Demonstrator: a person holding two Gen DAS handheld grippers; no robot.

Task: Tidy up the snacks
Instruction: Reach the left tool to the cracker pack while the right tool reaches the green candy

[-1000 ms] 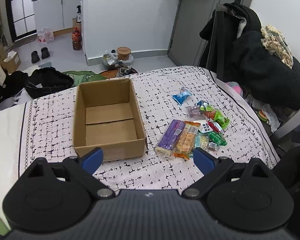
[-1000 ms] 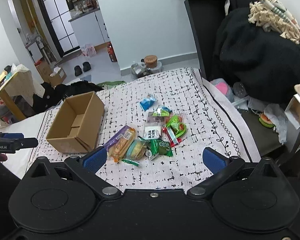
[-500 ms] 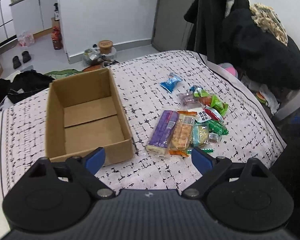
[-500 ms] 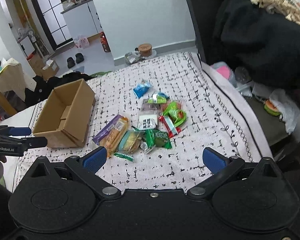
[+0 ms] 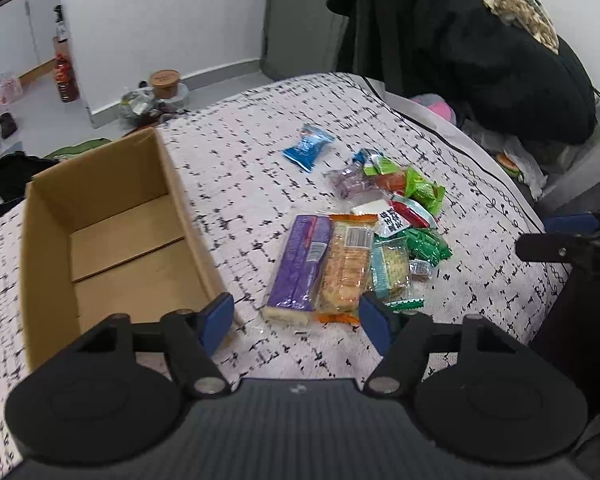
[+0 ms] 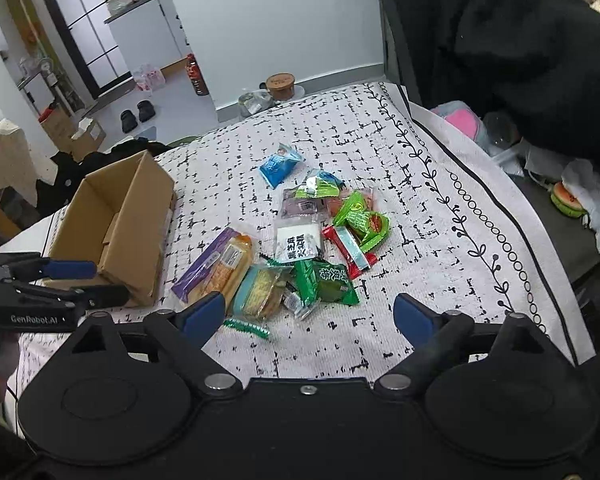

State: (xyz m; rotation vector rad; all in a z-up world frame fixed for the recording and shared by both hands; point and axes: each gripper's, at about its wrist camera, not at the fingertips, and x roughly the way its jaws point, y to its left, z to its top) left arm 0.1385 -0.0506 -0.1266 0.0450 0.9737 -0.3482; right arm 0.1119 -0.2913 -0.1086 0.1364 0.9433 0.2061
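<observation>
1. The bed [image 5: 260,128] filled most of the room as I saw it, under a white cover printed with small black dashes and a leafy border along one side.
2. A dark heap of coats [image 6: 532,40] rose beyond the bed's far corner, with a pale fringed cloth on top.
3. The cardboard box [image 5: 112,232] sat open and upright on the cover, nothing in it, just beside the snacks and apart from them.
4. The left tool [image 5: 296,318] hung over the near end of the long packets with its blue pads apart; its jaws had just been closing, with nothing gripped and no pad pressing on a wrapper.
5. The right tool [image 6: 310,318] hovered above the near edge of the pile, spread wide; its jaws had just been narrowing too, and it held nothing.
6. The snack pile [image 6: 300,240] lay loose on the cover, between the box and the bordered side of the bed.
7. A purple packet [image 5: 300,268] and an orange cracker packet [image 5: 346,272] lay side by side, touching, at the box end of the pile.
8. A dark green packet [image 6: 332,280] lay at the near side, next to a teal-edged biscuit pack [image 6: 258,294].
9. A blue packet [image 5: 308,148] sat alone at the far side, apart from the rest.
</observation>
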